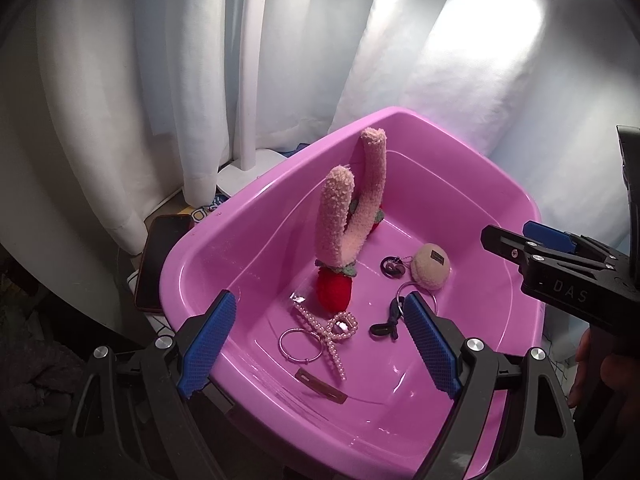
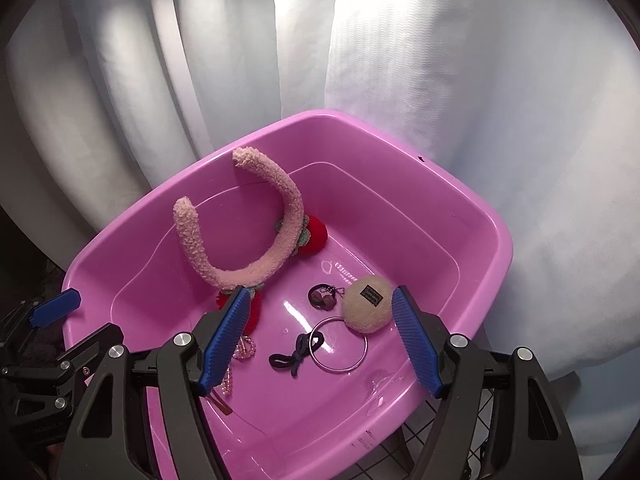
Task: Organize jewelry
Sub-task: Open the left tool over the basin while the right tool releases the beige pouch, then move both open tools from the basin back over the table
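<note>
In tub: headband at back, pompom right, hair tie w/ ring front.

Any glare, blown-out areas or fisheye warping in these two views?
Left wrist view: the curtain is blown out at upper right, glints on the tub floor, edges bowed and dark. Right wrist view: softer curtain light, sheen on the tub floor, same bowing; both sharp.

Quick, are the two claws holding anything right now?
Left gripper: open, holding nothing, above the pink tub.
Right gripper: open, holding nothing.
</note>
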`<state>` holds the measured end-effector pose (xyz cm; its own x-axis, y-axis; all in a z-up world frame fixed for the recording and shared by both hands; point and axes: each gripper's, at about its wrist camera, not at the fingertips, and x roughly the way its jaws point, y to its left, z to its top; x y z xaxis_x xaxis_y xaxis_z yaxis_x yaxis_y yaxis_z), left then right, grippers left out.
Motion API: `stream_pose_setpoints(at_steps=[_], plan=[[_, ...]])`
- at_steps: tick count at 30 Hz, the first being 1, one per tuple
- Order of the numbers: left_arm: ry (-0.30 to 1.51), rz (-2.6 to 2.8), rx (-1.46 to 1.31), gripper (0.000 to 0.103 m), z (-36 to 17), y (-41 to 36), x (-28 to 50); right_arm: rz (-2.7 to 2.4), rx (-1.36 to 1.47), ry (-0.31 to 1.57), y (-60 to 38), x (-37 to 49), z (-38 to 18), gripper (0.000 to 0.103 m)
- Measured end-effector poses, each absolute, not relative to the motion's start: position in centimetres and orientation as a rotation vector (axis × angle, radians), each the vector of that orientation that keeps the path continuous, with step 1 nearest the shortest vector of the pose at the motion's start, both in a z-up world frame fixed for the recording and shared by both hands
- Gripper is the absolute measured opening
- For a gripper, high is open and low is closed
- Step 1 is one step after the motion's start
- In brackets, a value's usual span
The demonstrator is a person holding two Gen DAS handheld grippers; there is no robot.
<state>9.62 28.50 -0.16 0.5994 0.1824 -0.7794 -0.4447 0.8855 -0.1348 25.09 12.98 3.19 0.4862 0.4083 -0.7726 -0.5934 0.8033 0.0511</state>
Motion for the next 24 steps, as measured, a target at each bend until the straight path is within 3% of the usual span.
stream_pose_setpoints(at_steps=[15, 24], plan=[[0.801, 0.400, -0.345, 0.084, 2.0, 26.8, 6.5, 0.666, -0.209, 0.805, 10.9, 21.5, 5.1, 0.070], [0.758, 0.363, -0.306, 0.084, 4.1, 21.0, 6.2, 0.645, -0.137, 0.774, 2.4, 18.3, 5.7, 0.070]])
